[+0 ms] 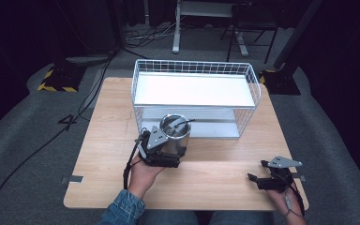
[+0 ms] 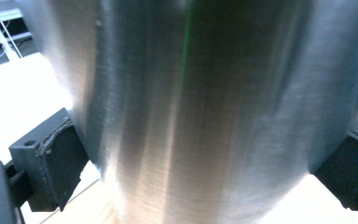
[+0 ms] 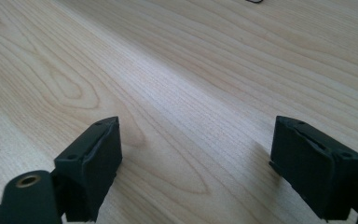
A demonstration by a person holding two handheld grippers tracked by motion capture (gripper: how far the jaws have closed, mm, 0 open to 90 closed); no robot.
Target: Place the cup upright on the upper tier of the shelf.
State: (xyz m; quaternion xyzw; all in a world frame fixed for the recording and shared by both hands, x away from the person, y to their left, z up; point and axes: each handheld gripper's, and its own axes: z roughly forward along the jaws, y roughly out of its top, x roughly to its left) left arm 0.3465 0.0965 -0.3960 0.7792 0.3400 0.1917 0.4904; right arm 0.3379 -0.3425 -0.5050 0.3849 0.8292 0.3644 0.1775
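High view: my left claw (image 1: 165, 149) clamps shiny cylindrical steel cup (image 1: 174, 134), upright on desk (image 1: 108, 140) just near of white wire two-tier rack (image 1: 194, 96). Right claw (image 1: 262, 174) spread, holding nothing, near-right. I judge: grasp done, shelving left.
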